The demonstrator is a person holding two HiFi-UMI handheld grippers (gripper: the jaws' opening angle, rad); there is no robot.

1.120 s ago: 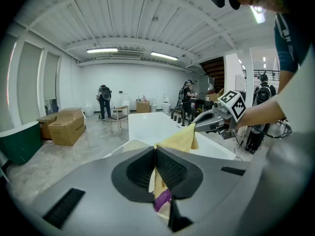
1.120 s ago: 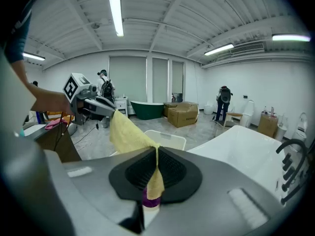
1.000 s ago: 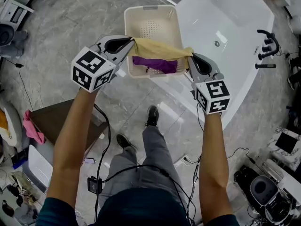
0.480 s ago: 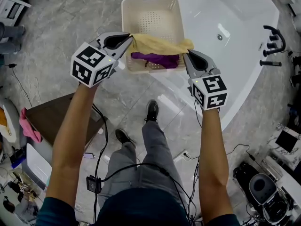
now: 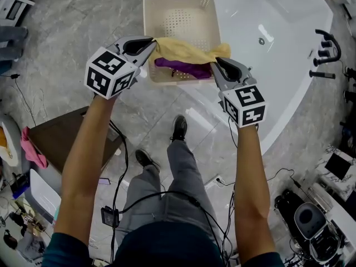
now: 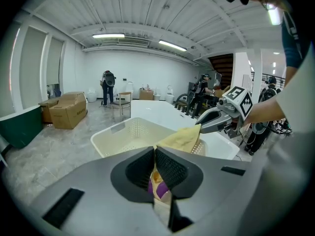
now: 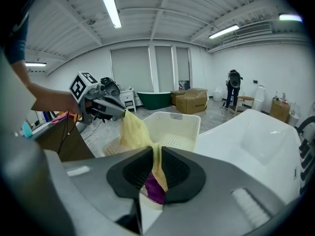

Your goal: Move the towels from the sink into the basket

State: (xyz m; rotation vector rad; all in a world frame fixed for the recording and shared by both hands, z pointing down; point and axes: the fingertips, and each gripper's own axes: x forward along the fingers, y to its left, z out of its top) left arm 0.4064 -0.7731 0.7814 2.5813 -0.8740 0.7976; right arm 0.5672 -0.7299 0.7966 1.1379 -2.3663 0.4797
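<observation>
Two grippers, two towels, one basket and one sink are in view. The left gripper is clamped on one end of the yellow towel. The right gripper has just been opening its jaws, which stand slightly apart with the towel's other end loose between them. The purple towel lies in the basket at upper centre, left of the sink. Compared with a second ago, both grippers sit nearer the basket's near rim.
</observation>
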